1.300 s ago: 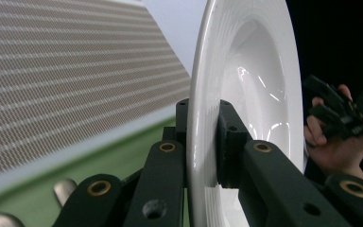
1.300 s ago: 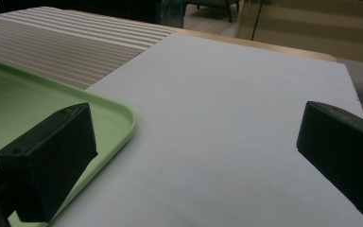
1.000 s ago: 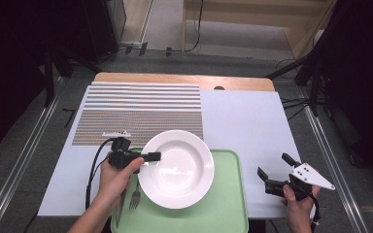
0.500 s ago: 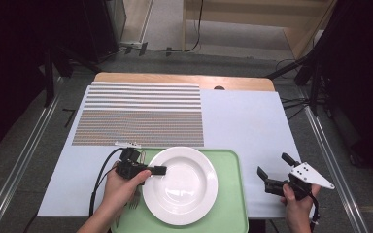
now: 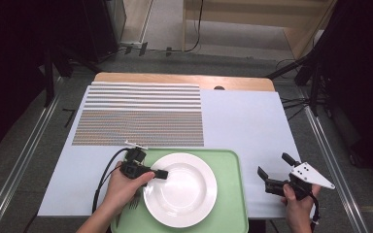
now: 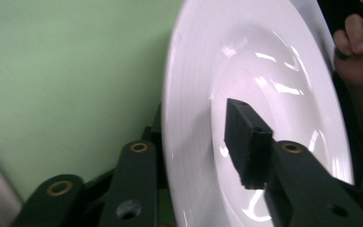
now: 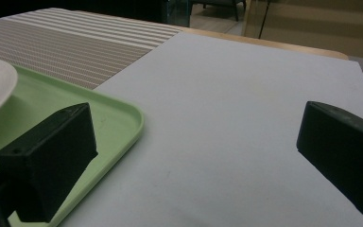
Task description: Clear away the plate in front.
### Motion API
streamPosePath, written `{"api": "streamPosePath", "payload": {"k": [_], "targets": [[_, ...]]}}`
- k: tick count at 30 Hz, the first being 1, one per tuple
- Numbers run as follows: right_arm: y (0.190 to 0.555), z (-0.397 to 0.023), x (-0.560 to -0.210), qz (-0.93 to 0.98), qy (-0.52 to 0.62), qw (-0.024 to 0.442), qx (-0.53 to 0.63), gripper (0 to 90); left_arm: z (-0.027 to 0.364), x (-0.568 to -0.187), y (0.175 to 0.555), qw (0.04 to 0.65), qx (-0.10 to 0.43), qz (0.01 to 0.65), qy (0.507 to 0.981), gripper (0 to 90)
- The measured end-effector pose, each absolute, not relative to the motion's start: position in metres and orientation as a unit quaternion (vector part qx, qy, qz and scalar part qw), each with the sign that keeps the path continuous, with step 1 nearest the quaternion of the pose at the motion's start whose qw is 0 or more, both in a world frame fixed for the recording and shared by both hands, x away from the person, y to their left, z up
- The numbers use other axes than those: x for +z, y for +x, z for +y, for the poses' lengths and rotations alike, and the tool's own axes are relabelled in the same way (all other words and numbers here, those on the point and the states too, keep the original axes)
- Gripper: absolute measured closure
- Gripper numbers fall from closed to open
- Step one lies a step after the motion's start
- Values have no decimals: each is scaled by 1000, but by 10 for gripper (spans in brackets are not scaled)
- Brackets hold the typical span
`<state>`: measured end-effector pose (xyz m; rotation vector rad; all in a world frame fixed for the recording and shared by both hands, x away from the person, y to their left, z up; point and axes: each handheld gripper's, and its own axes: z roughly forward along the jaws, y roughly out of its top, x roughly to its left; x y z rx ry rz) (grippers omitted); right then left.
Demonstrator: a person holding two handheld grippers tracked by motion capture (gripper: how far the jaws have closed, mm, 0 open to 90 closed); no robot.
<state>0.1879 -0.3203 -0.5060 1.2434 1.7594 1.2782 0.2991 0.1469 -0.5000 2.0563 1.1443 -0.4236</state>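
- High view: the white plate [image 5: 180, 189] lies on the green tray [image 5: 233, 194] at the near edge of the counter [image 5: 243, 121]. The left gripper [image 5: 159, 174] reaches over the plate's left rim; a fork [image 5: 135, 202] lies just left of the plate. The right gripper [image 5: 277, 171] hangs right of the tray, apart from it.
- Left gripper view: its fingers [image 6: 246, 137] straddle the plate's [image 6: 264, 71] rim, one above, one beneath; they have just been opening and no longer pinch it.
- Right gripper view: its fingers [image 7: 47, 161] stand wide apart with nothing between, beside the tray's [image 7: 118, 123] corner.
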Motion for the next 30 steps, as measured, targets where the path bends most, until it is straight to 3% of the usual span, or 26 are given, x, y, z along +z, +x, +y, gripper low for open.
{"api": "streamPosePath", "payload": {"k": [2,4,10,14,18,22,30], "targets": [[188,-321,-507,666,474,311,484,0,146,-495,300,364,-135,439,810,622],[188,-322,-507,666,477,311,483,0,144,-494,301,356,-117,429,822,677],[187,-324,-507,664,480,313,481,0,141,-499,306,368,-140,424,816,689],[188,-325,-508,660,483,314,482,0,139,-498,304,368,-117,417,823,668],[188,-324,-508,662,482,316,479,0,146,-488,302,414,-84,413,807,418],[186,-325,-507,659,487,317,478,0,158,-476,297,475,-54,395,785,281],[186,-326,-508,656,490,319,476,0,180,-465,288,523,7,375,766,33]]}}
